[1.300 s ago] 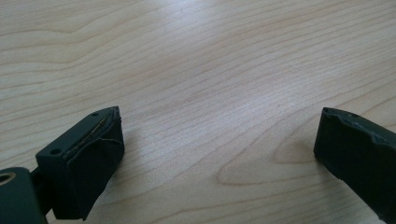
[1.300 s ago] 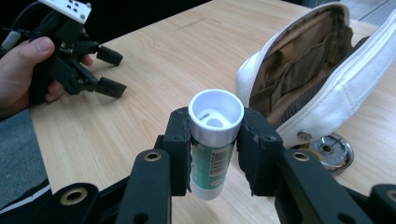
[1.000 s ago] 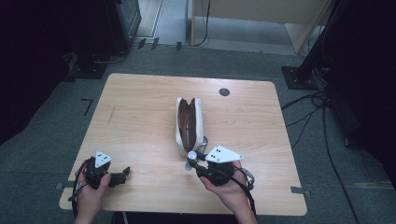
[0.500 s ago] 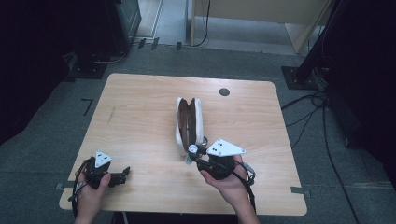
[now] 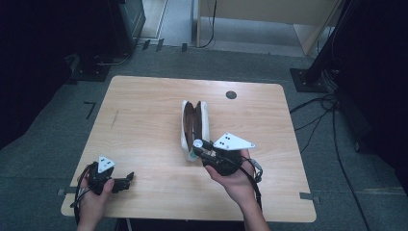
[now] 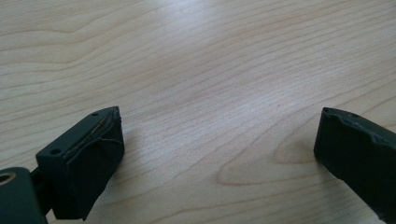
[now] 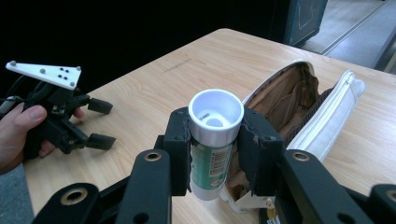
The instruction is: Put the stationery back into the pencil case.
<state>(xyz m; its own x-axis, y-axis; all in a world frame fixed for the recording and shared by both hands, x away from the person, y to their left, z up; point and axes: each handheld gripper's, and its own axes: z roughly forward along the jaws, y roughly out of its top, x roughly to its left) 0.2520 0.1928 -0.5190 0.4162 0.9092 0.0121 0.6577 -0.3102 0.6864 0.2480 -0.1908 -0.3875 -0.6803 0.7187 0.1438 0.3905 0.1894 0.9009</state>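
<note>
Tube (image 7: 213, 144) gripped at the mouth of an open pouch (image 7: 303, 121) on my wooden table (image 5: 144, 115).

My right gripper (image 7: 215, 154) has its jaws closed on the tube, a white and green one with a barcode, held upright with its white hollow end up. It sits just at the near end of the pouch, whose zip is undone to show a brown lining; in the high view the pouch (image 5: 202, 120) lies near the table's middle, with the tube (image 5: 196, 144) at its near end. My left gripper (image 6: 215, 154) rests low over bare wood at the table's near left corner, jaws spread wide and holding nothing.
</note>
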